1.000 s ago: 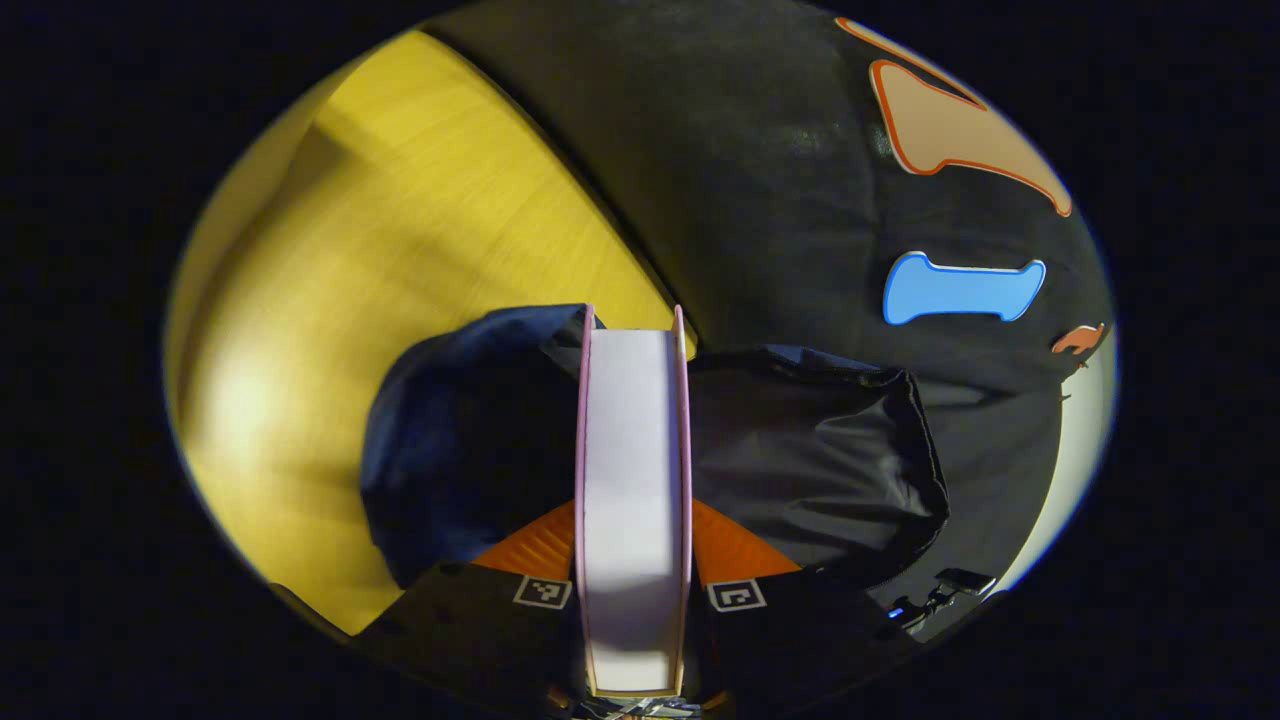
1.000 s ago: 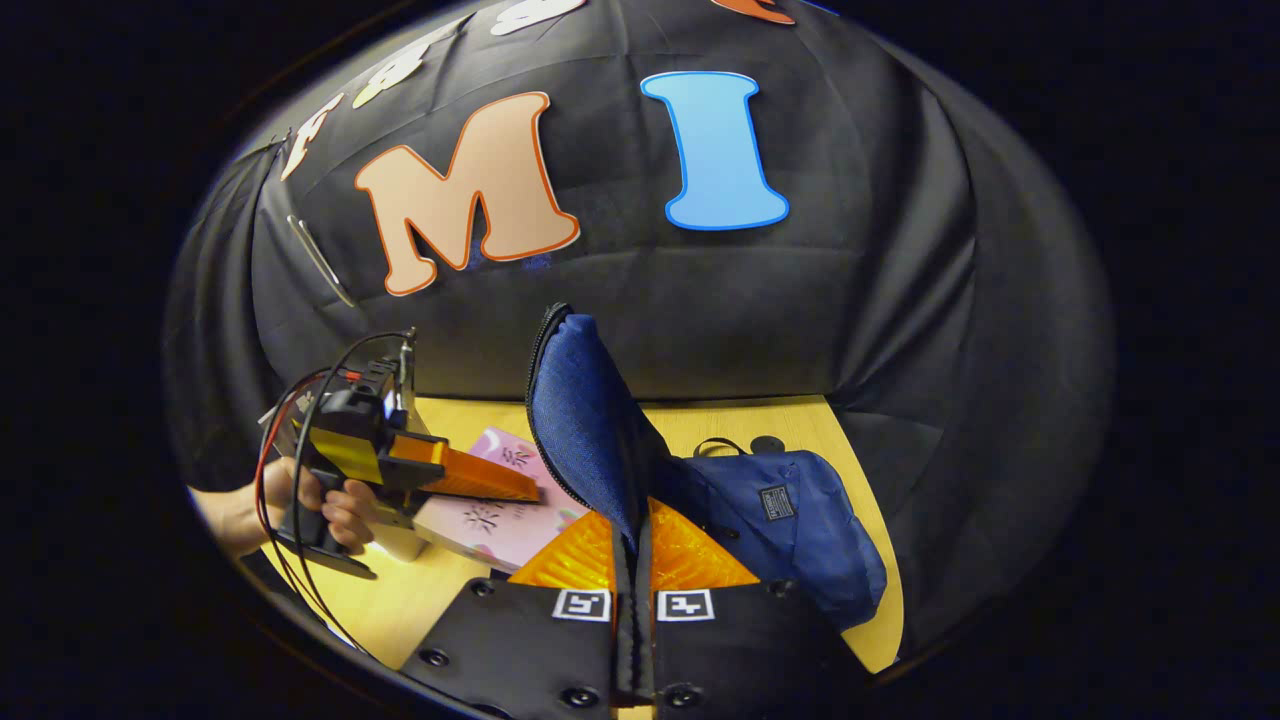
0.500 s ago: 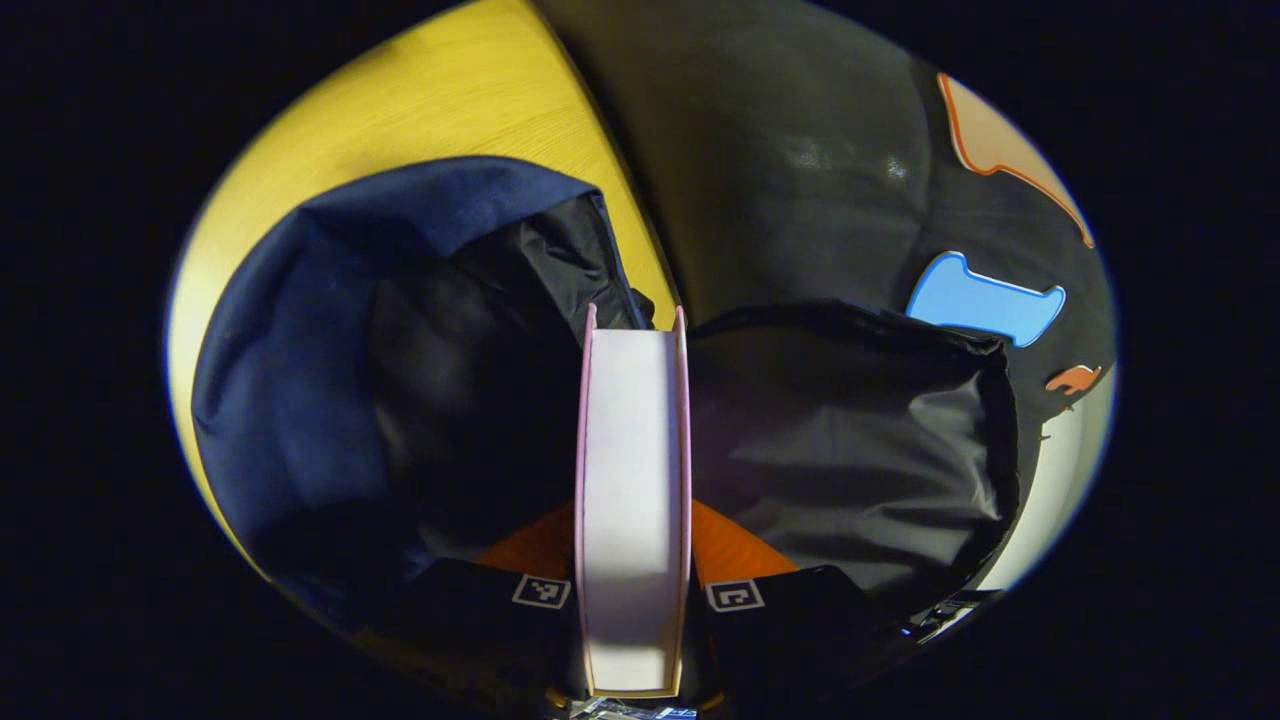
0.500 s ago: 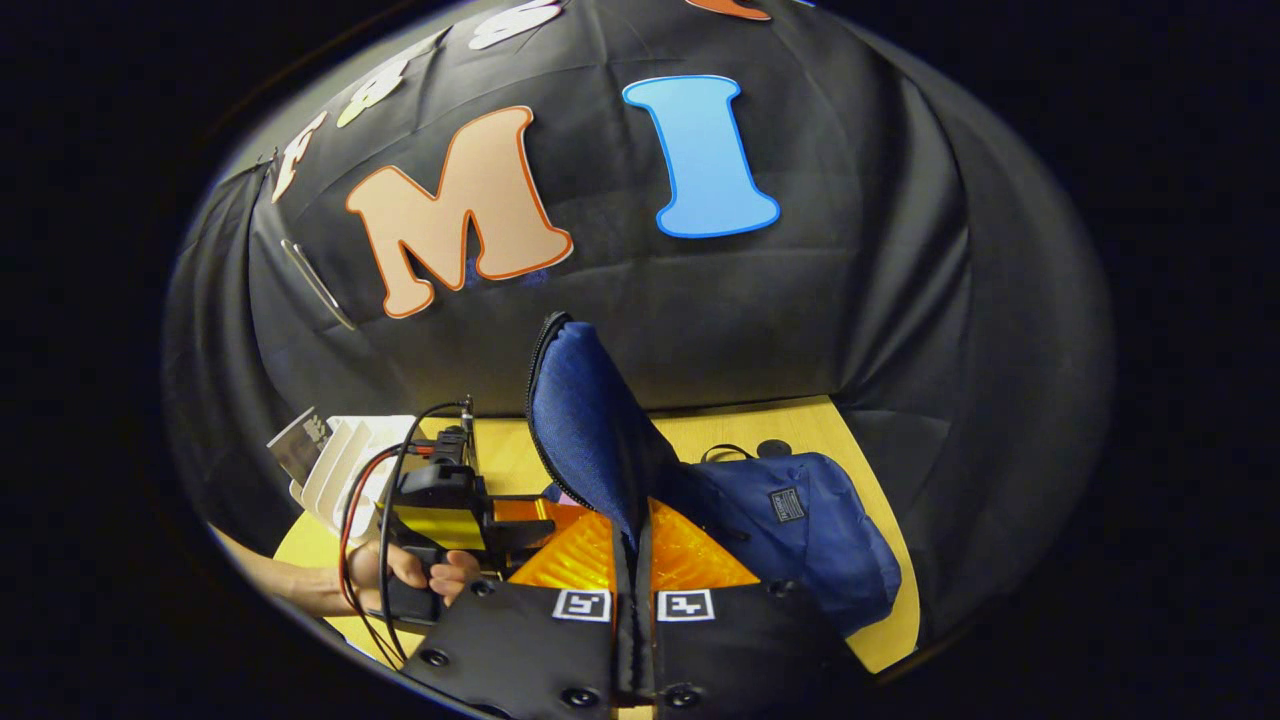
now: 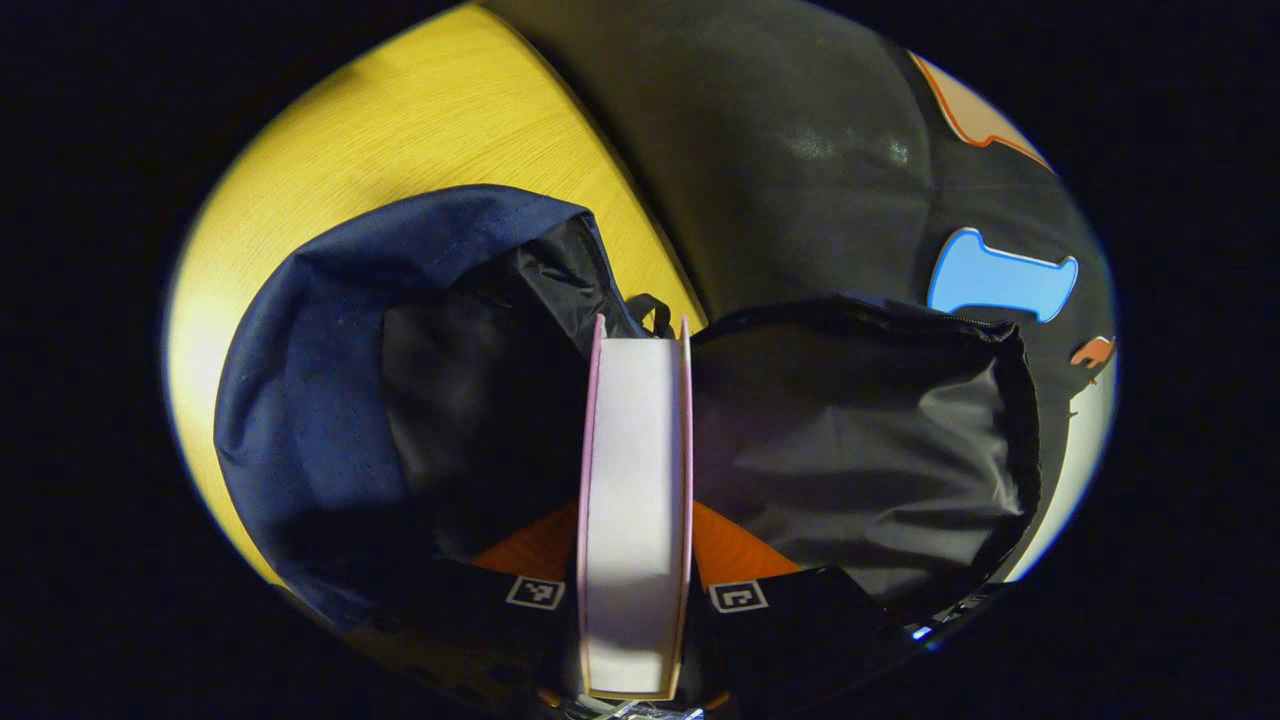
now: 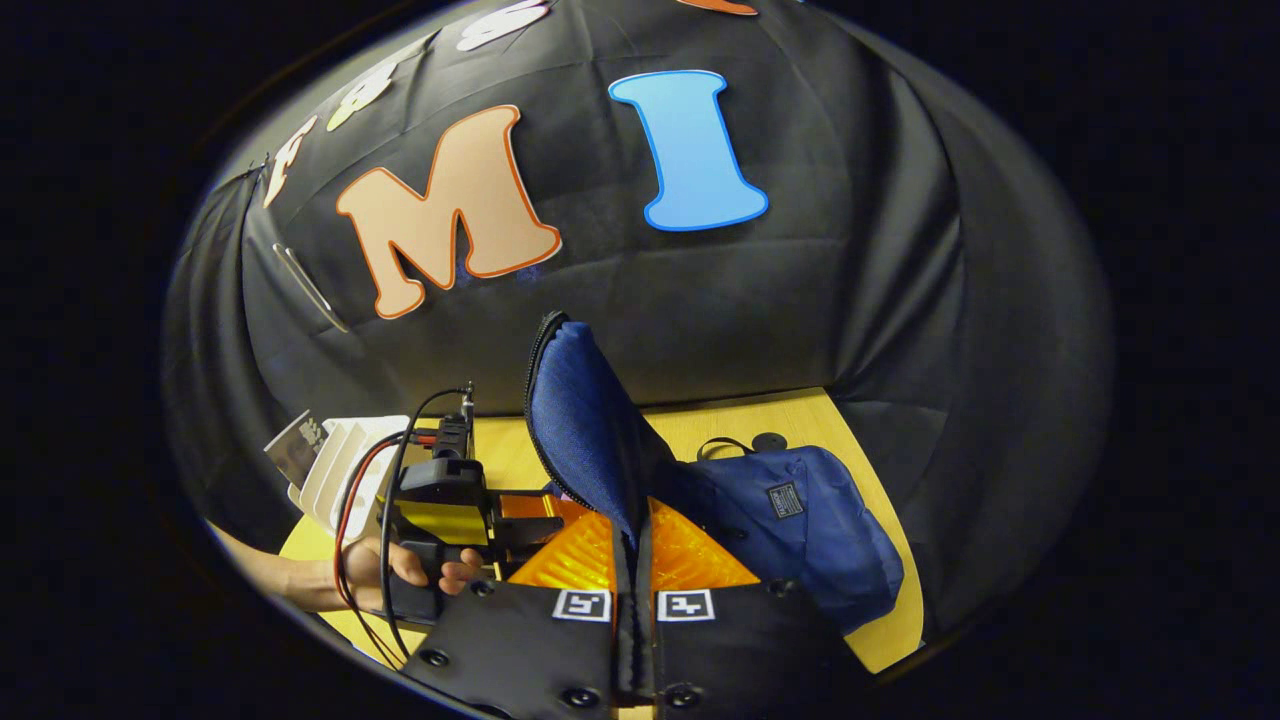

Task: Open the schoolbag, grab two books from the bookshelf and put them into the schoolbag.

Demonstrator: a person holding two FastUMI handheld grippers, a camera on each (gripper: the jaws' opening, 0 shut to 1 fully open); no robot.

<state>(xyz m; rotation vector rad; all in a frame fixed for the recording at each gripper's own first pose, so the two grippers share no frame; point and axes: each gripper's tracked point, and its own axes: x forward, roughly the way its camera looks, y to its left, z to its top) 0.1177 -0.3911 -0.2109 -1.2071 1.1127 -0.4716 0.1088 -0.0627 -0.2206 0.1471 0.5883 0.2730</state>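
Your left gripper (image 5: 634,600) has its jaws narrowed on the book (image 5: 634,500), both fingers pressing its covers, page edge facing the camera. The book is stiff and probably moderately heavy; hold it low across both covers so it does not pivot. It points into the open schoolbag (image 5: 330,400), which lies on the desk (image 5: 400,130) near its far edge. Your right gripper (image 6: 634,590) is clamped thin on the bag's flap (image 6: 580,420). That fabric is soft and limp; grip near the zipper edge.
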